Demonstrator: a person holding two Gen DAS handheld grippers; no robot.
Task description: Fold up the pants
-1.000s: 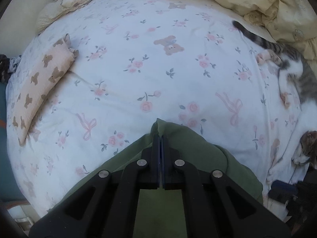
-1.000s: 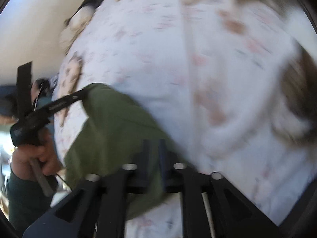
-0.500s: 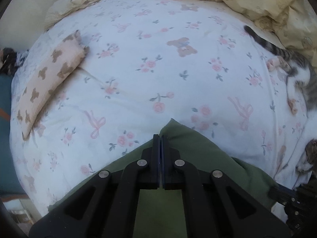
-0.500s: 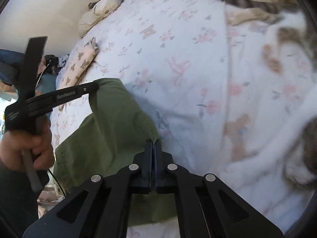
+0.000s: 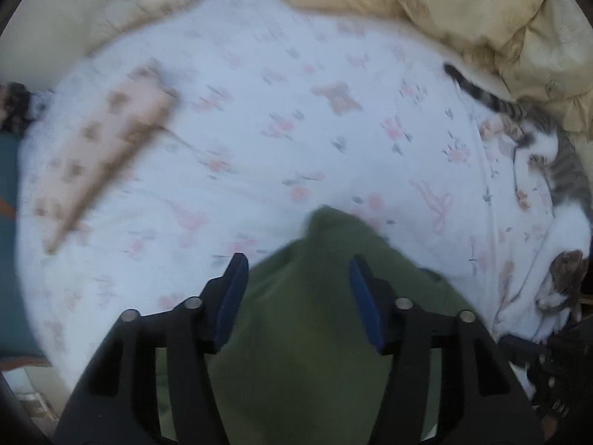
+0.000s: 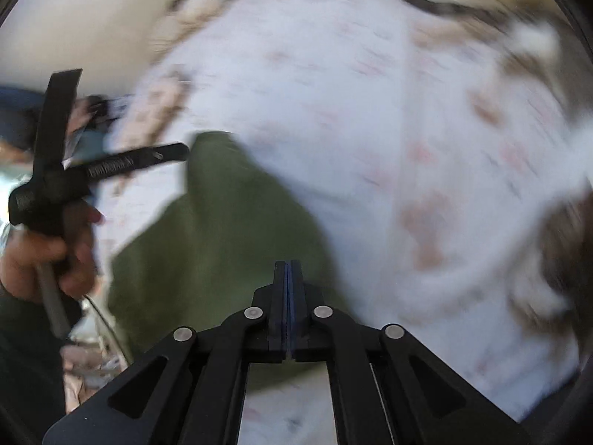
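Observation:
The green pants (image 5: 315, 315) lie bunched at the near edge of the bed with the white flowered sheet (image 5: 259, 111). My left gripper (image 5: 298, 270) is open, its blue-padded fingers (image 5: 231, 293) spread to either side of the cloth, holding nothing. In the right wrist view the pants (image 6: 222, 230) spread to the left, and my right gripper (image 6: 288, 270) is shut over their near edge; the blur hides whether cloth is pinched. The left gripper also shows in the right wrist view (image 6: 178, 152), beside the far corner of the pants.
A tabby cat (image 5: 556, 170) lies along the right side of the bed. A yellow duvet (image 5: 463, 11) is heaped at the back right. A narrow bear-print pillow (image 5: 100, 148) lies at the left, another pillow (image 5: 148, 0) at the back left.
My left gripper has opened and let go of the pants corner, which has dropped onto the bed. My right gripper stays shut and is swinging, blurring its view.

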